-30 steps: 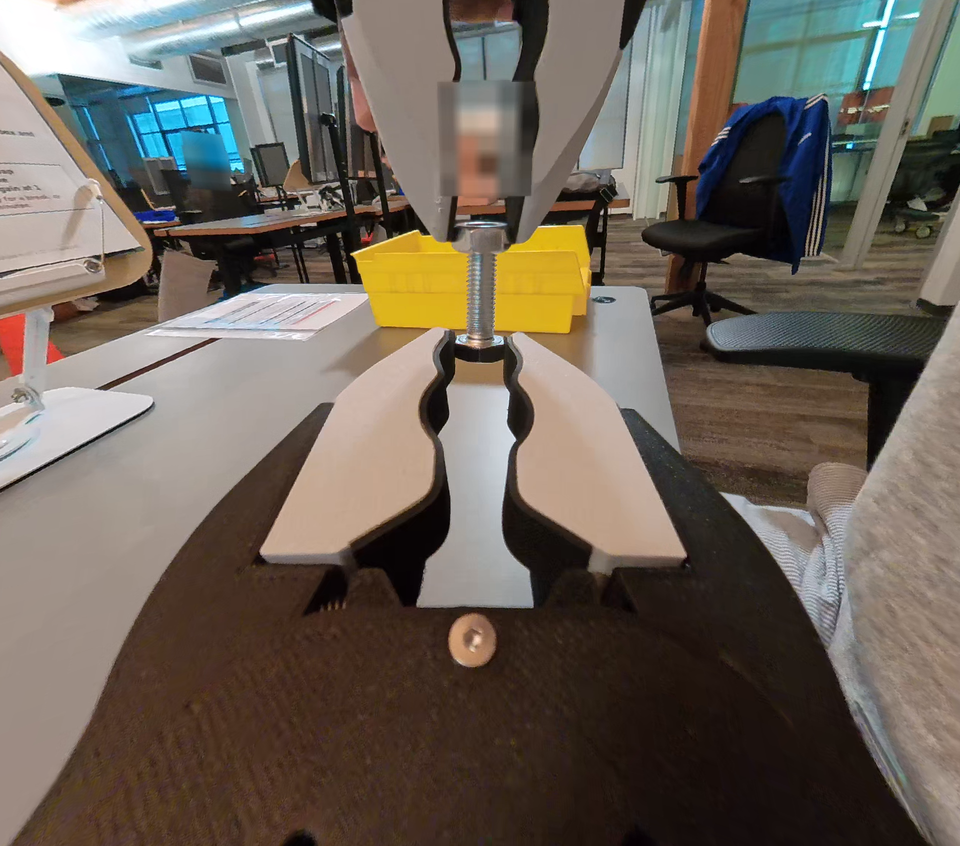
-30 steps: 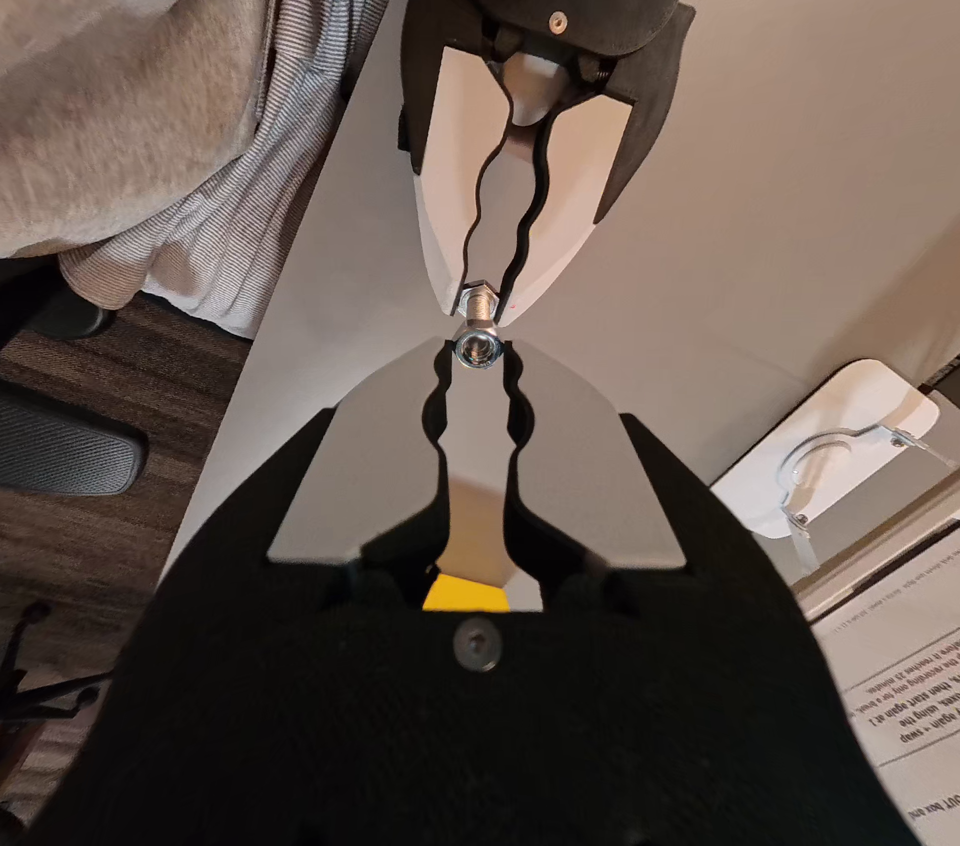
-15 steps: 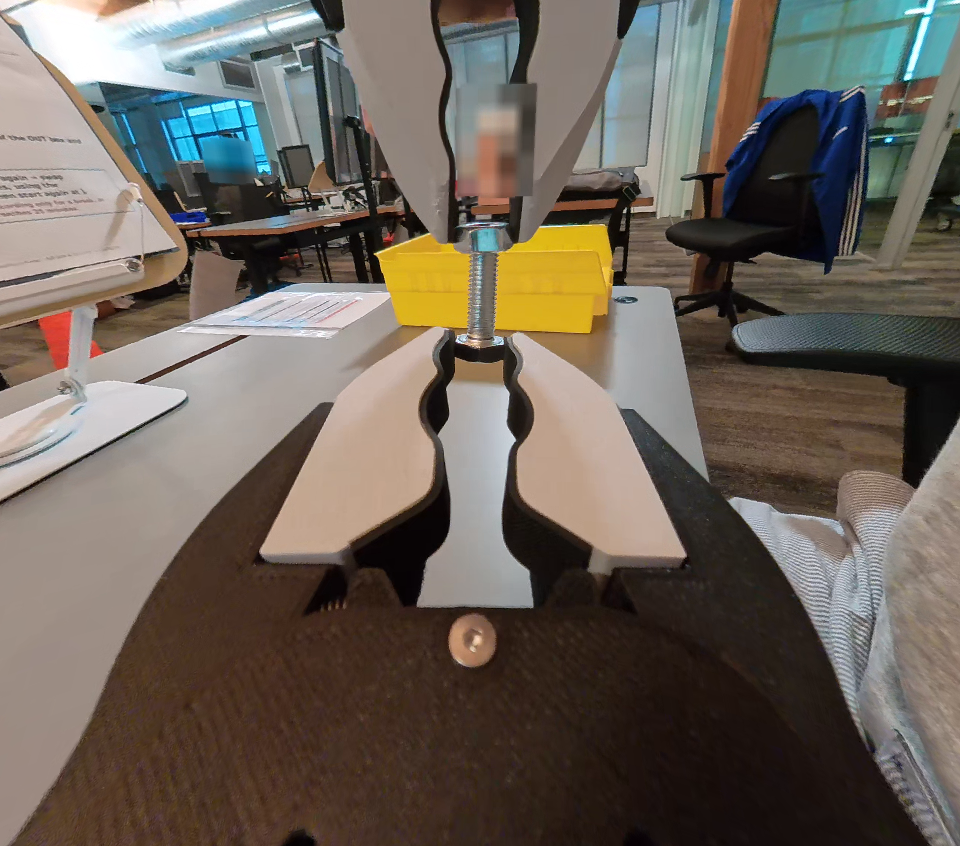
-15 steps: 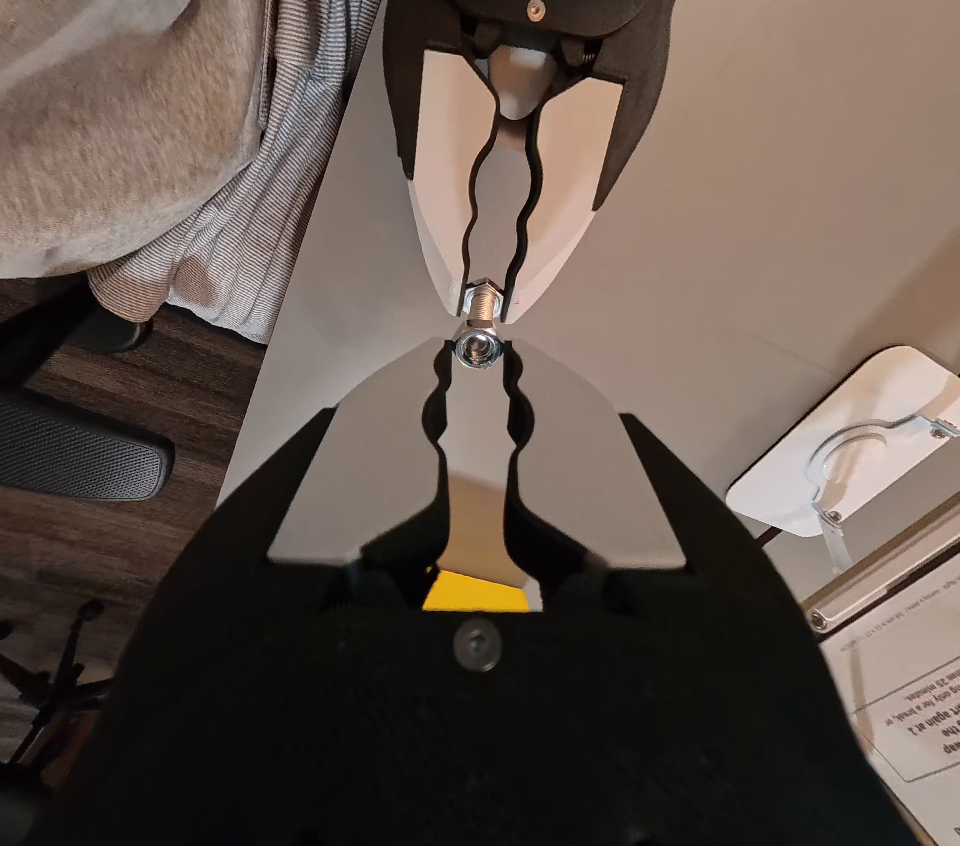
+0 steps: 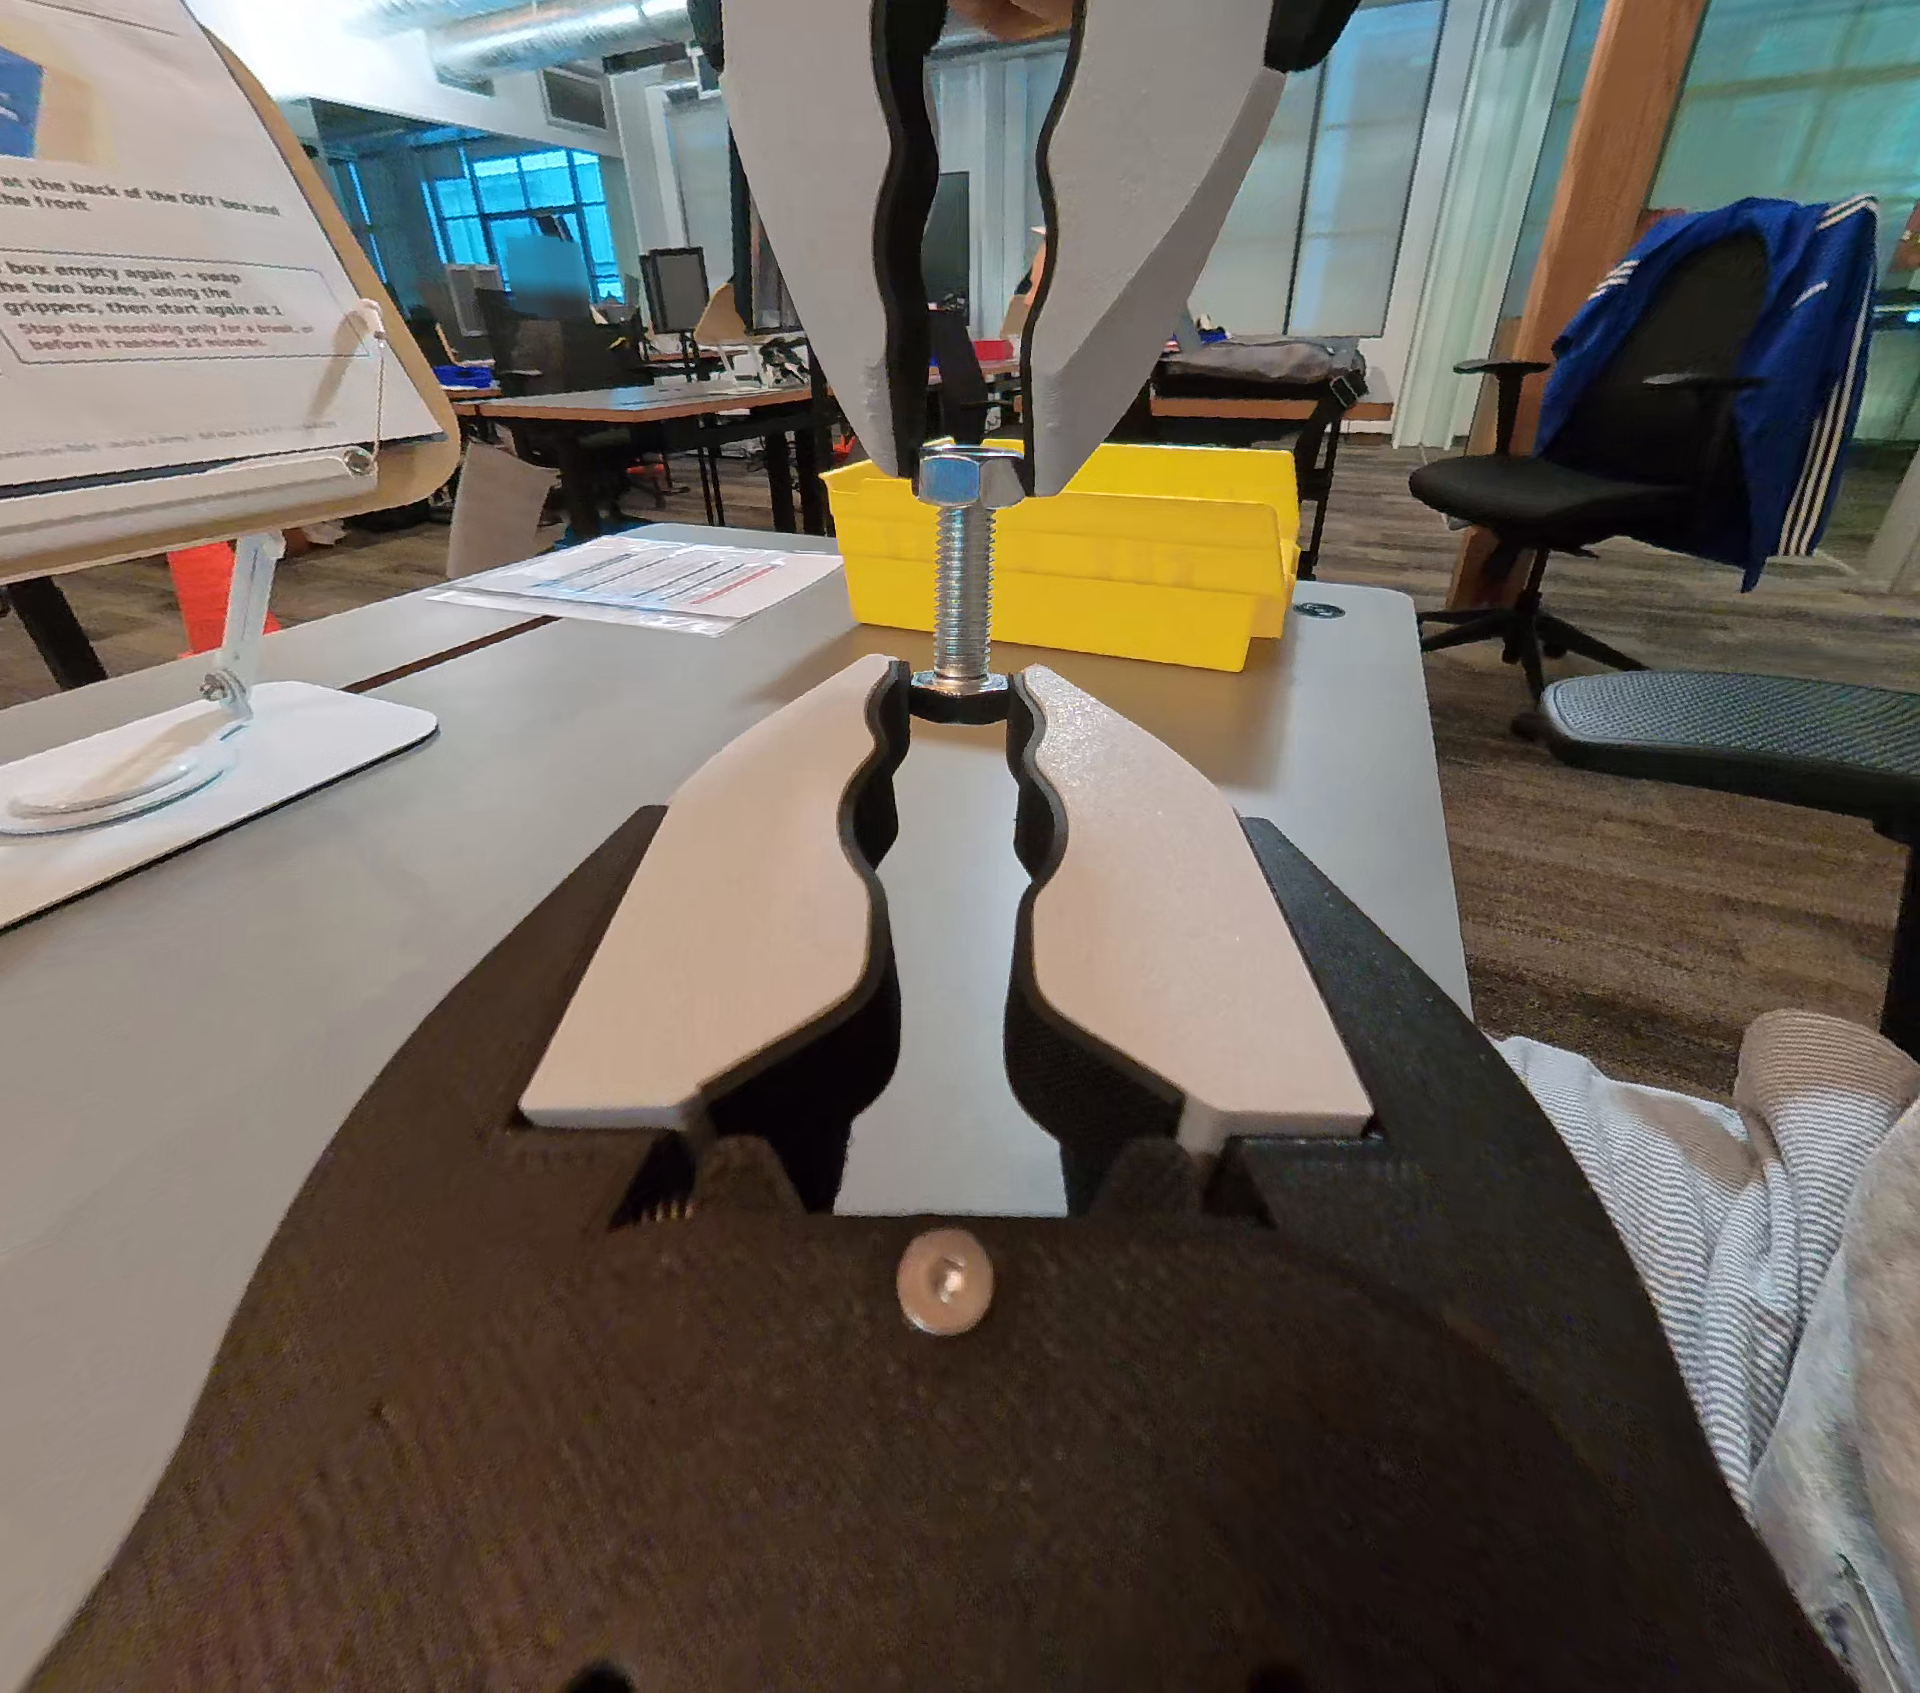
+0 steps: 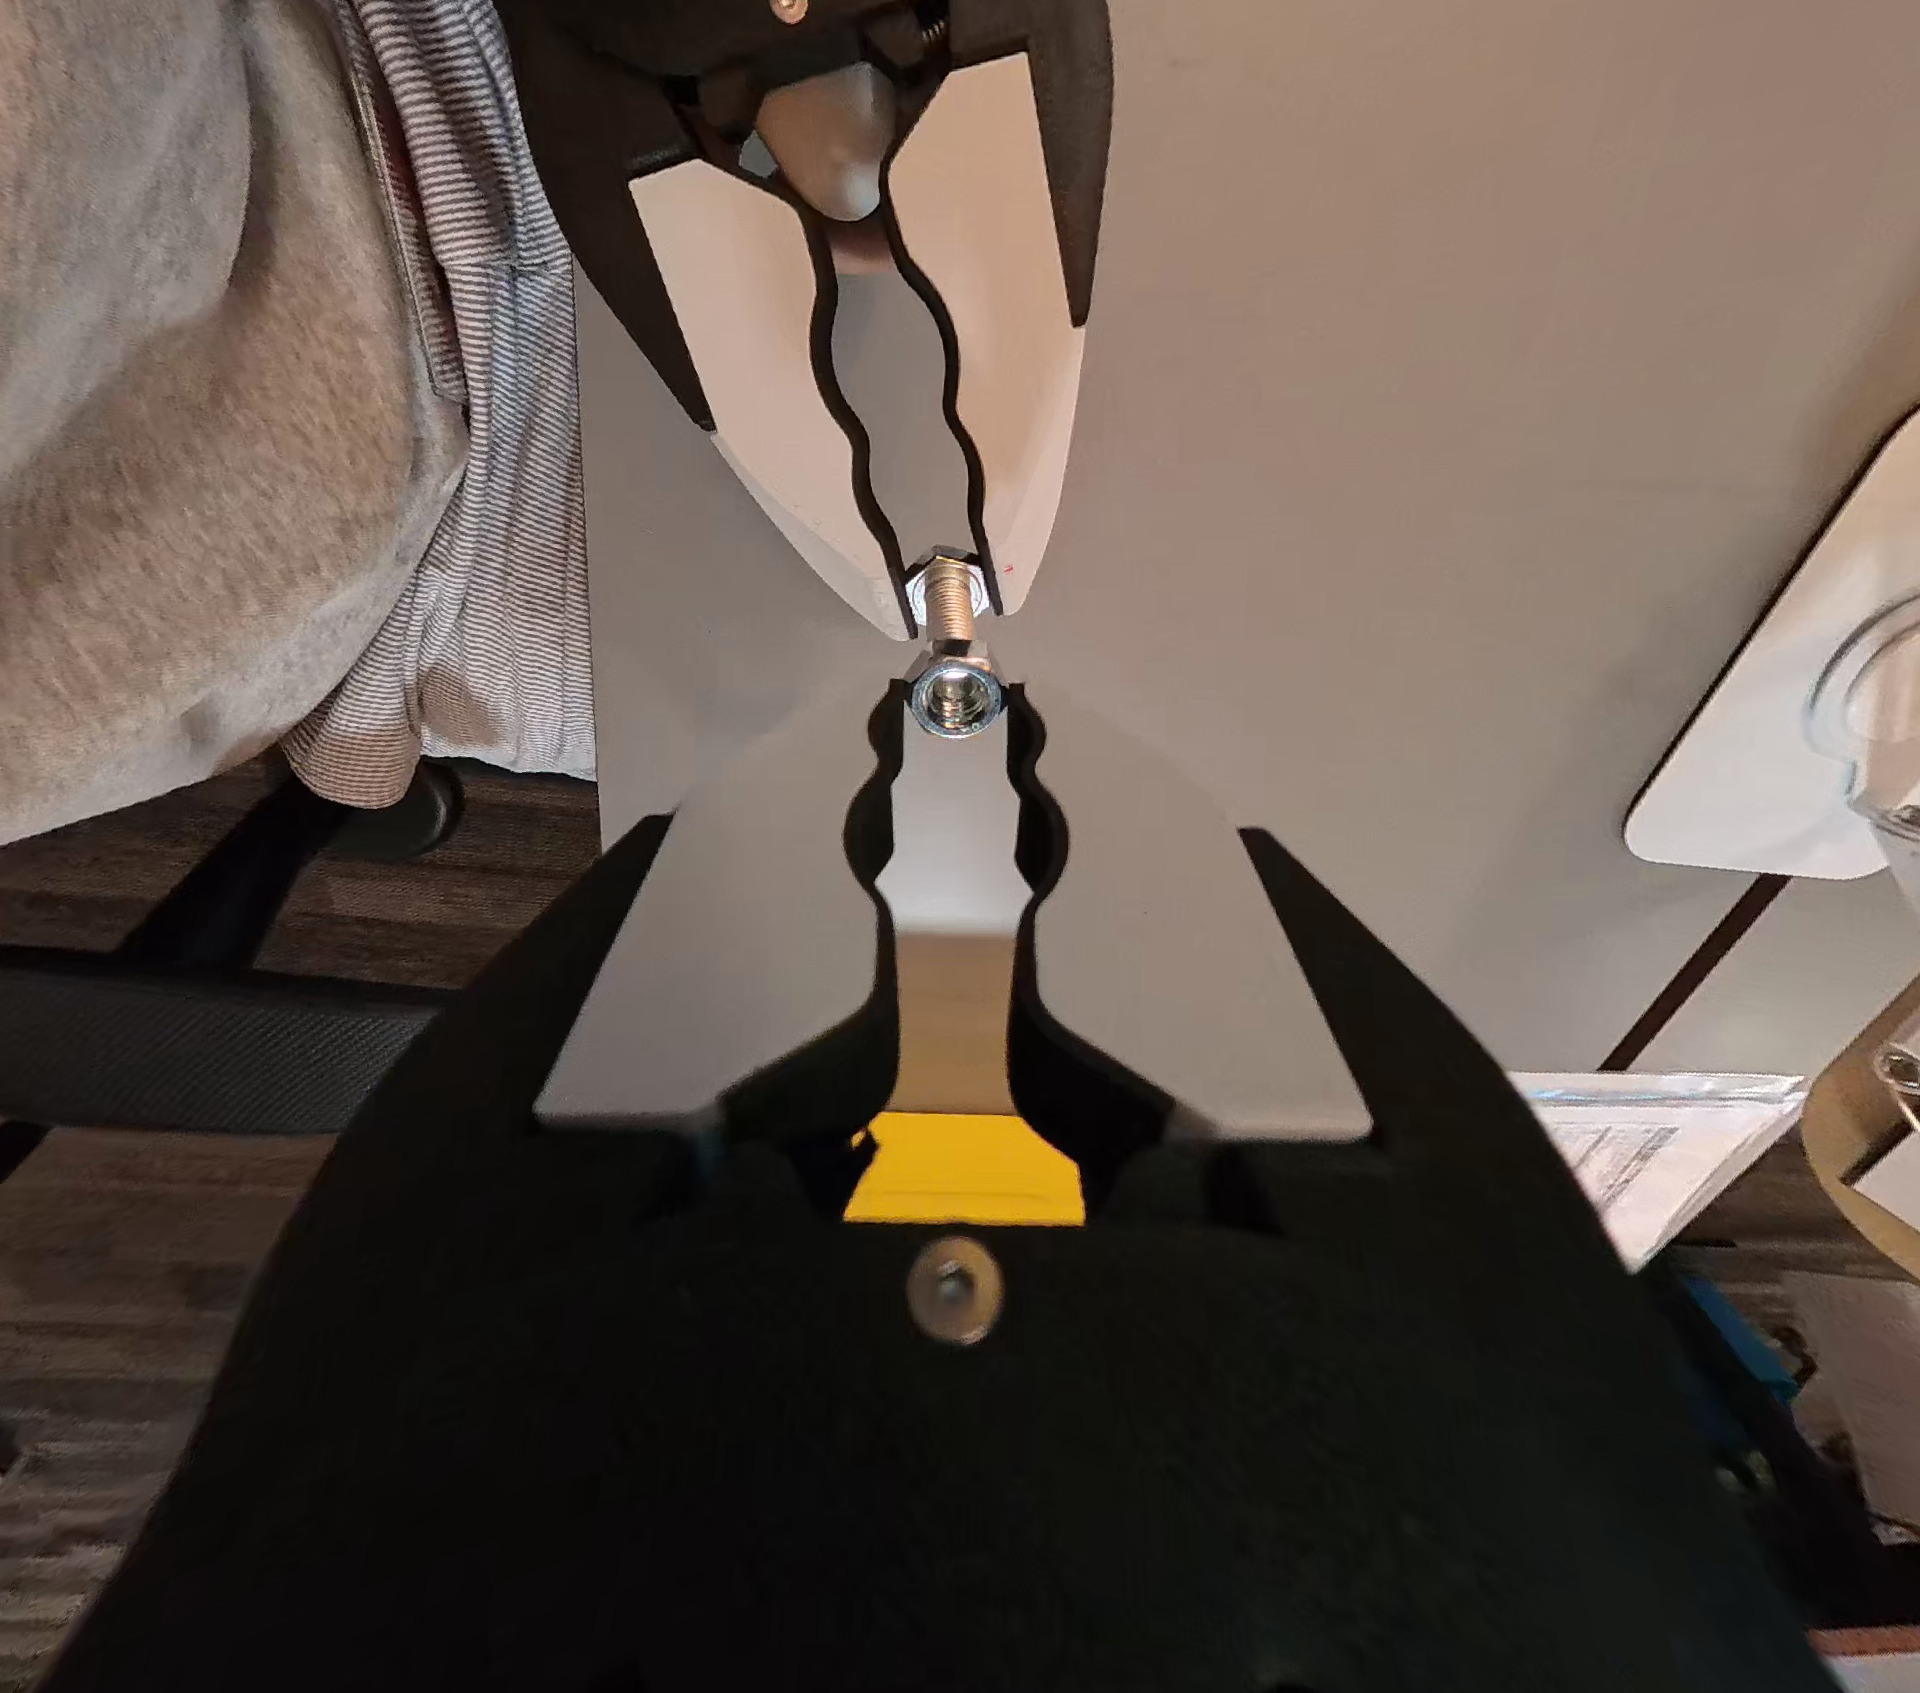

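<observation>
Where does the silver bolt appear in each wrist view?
Left wrist view: the bolt stands upright at centre, head pinched from above by the right gripper.
Right wrist view: the bolt sits just above centre, seen end-on between the near fingers.
Shared landmark: the yellow bin, in the right wrist view low between the fingers.

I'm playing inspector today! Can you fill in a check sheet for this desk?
Surface: grey table, bare near the grippers.
Job's things: bolt upright above the table, its lower end in a nut.
Clutter: yellow bin and paper at the far end; sign stand on the left.
Grippers: left gripper shut on the nut; right gripper shut on the bolt's head, from above.
Cables: nothing seen.
Surroundings: office desks, chair with a blue jacket.
</observation>
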### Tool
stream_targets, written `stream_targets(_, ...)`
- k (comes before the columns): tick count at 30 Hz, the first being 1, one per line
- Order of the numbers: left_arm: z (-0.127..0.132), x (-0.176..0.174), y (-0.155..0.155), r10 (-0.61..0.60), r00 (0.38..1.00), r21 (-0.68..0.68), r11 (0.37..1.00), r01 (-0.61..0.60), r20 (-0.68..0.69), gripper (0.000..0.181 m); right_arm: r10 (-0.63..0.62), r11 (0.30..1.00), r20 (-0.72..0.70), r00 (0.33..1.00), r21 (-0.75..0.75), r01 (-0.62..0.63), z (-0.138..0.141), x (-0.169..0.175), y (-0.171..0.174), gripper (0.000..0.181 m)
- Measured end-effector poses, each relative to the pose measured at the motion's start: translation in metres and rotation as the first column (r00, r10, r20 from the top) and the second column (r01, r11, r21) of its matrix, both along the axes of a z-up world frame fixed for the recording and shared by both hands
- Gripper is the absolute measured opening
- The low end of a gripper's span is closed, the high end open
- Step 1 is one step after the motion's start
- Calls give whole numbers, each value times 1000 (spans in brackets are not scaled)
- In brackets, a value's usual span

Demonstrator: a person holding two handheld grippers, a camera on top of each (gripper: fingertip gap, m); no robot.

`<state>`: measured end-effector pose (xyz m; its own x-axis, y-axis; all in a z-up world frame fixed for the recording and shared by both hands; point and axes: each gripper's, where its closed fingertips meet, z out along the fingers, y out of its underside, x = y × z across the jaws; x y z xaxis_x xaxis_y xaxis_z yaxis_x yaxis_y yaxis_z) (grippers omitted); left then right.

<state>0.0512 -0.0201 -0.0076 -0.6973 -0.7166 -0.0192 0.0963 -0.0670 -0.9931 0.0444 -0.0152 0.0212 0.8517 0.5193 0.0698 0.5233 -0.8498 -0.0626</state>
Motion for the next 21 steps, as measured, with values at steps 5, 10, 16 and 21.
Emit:
stream_targets(5, 0, -1, -1, -8, 1000, -1, 1000, 8, 2, 20, 32, 999, 2, 999, -1, -32, 0, -2, -1, 22)
stream_targets(10, 1, 1, 2, -3, 1000, -20, 1000, 3, -4, 20, 37, 999, 4, 999, 11, -37, 0, -2, -2, 34)
stream_targets(16, 1, -1, 0, -16, 1000, -21, 1000, 16, -6, 20, 108, 990, 20, 994, 88, -109, 7, -7, 5, 34)
stream_targets(21, 1, -1, -1, -22, 1000, -26, 999, 22, -5, 20, 160, 981, 1, 987, 108, -159, 7, -16, 7, 29)
